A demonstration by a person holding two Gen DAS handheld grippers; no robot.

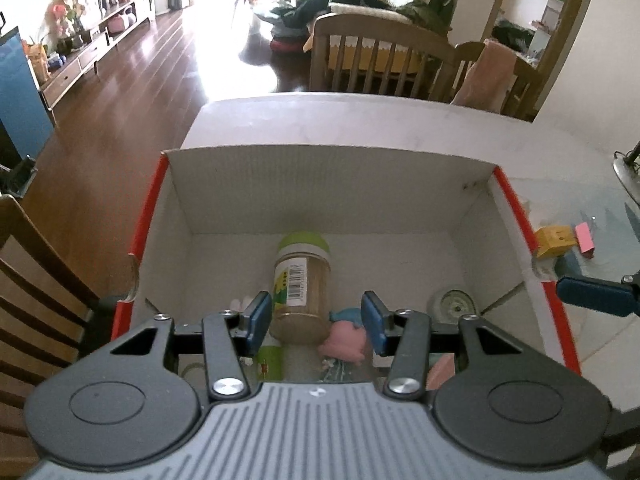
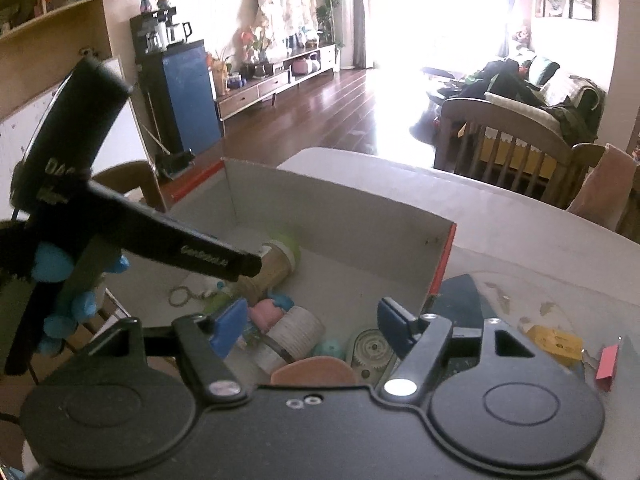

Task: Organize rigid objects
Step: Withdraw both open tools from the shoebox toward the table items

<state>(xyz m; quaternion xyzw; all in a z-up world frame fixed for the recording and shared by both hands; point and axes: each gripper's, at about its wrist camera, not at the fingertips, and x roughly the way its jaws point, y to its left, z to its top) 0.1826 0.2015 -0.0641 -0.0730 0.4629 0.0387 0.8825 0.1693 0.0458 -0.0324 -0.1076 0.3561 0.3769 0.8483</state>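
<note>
A cardboard box [image 1: 472, 208], red outside and white inside, stands on the white table. A jar with a green lid [image 1: 302, 280] lies on its side in it, beside a pink toy [image 1: 344, 340] and a round geared disc [image 1: 454, 304]. My left gripper [image 1: 316, 320] hangs open above the jar's base, touching nothing. My right gripper [image 2: 312, 328] is open over the box's near corner, above a white spool [image 2: 296, 332], the pink toy [image 2: 266, 316] and the geared disc [image 2: 370, 350]. Nothing is held.
A small yellow box [image 1: 554, 242] and a pink block [image 1: 584, 240] lie on the table right of the box. A keyring [image 2: 180, 296] lies inside the box. Wooden chairs [image 1: 384, 52] stand at the table's far side and left. The left tool's body [image 2: 80, 184] looms at left.
</note>
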